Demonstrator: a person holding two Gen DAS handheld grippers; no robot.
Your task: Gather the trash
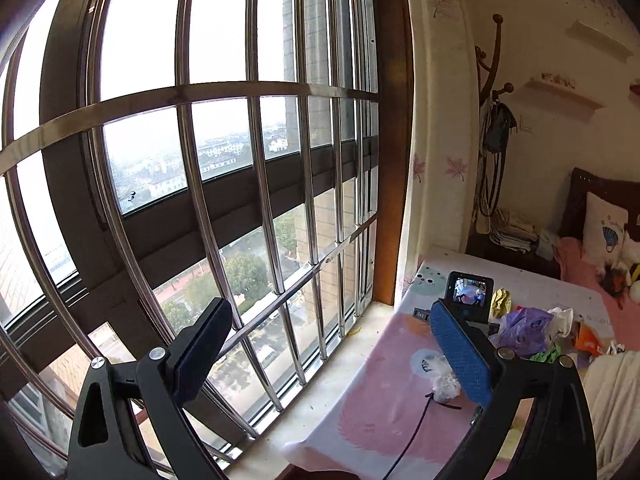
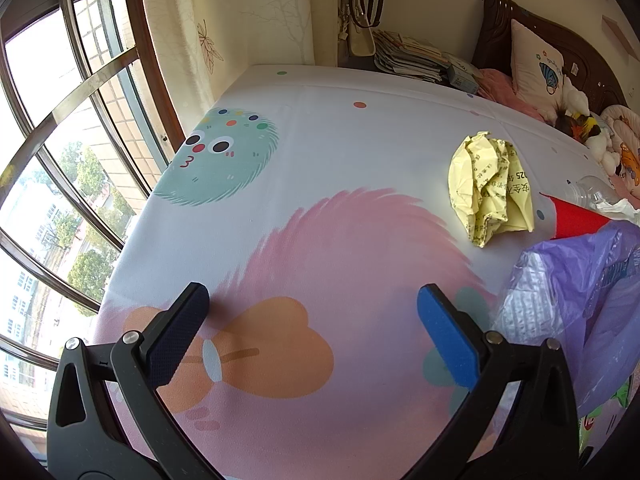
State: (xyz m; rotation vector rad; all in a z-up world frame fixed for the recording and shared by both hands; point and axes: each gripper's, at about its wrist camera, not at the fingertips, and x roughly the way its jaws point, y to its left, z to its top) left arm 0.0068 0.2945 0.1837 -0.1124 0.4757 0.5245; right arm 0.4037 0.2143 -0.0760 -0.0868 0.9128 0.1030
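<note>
A crumpled yellow paper (image 2: pixel 490 188) lies on the patterned sheet (image 2: pixel 320 160), ahead and to the right of my right gripper (image 2: pixel 312 332), which hangs open and empty just above the sheet. A purple plastic bag (image 2: pixel 580 292) lies at its right, with a red wrapper (image 2: pixel 576 218) and a clear bottle (image 2: pixel 592 194) behind it. My left gripper (image 1: pixel 332 356) stands open and empty, raised and facing the barred window. In its view the purple bag (image 1: pixel 524 328), yellow paper (image 1: pixel 501 300), a white plastic wad (image 1: pixel 442 384) and more litter (image 1: pixel 584 340) lie on the sheet, at the right.
A barred window (image 1: pixel 200 160) and a stone sill (image 1: pixel 352 344) run along the sheet's left edge. A small camera with a lit screen (image 1: pixel 469 291) is on the other gripper, over the sheet. Folded papers (image 2: pixel 412 56), pillows (image 2: pixel 540 64) and soft toys (image 2: pixel 580 120) lie at the far end by the headboard.
</note>
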